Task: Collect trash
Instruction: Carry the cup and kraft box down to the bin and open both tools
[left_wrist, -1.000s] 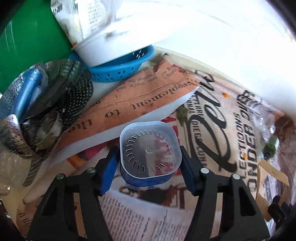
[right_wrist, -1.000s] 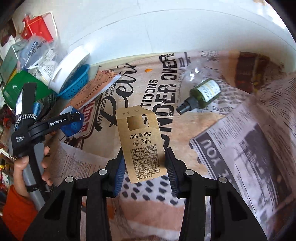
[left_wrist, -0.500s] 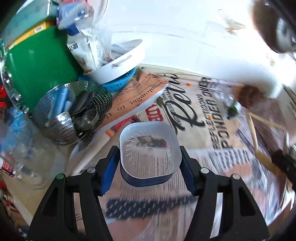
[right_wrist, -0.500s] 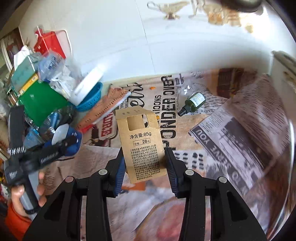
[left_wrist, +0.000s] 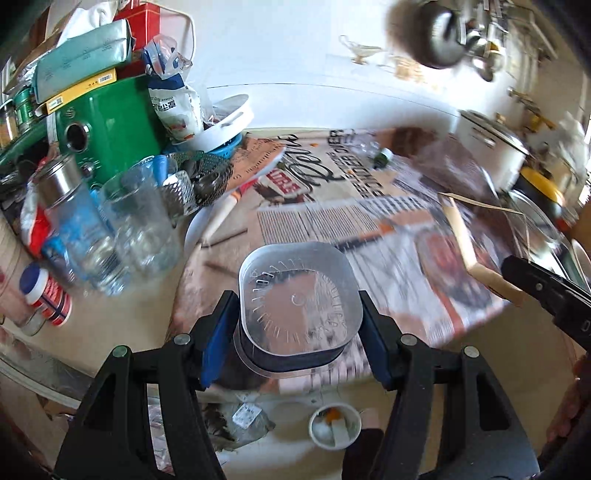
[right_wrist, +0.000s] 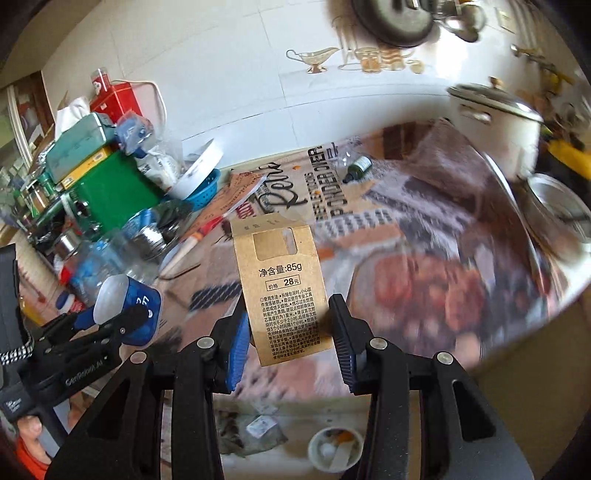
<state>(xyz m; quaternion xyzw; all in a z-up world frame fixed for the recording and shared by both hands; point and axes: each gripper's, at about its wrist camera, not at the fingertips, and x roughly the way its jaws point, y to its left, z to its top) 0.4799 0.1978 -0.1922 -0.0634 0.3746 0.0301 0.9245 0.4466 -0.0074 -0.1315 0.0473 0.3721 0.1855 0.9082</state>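
Above a newspaper-covered counter (left_wrist: 369, 206), the left gripper (left_wrist: 297, 325) clamps a clear plastic cup (left_wrist: 297, 299) with a blue base between its blue pads, mouth toward the camera. The right gripper (right_wrist: 286, 332) pinches a brown kraft-paper package (right_wrist: 282, 280) printed with Chinese text, held upright. On the floor below the counter's edge sit a crumpled wrapper (right_wrist: 255, 432) and a small white cup (right_wrist: 334, 448); a green dropper bottle (right_wrist: 356, 168) lies on the newspaper near the wall.
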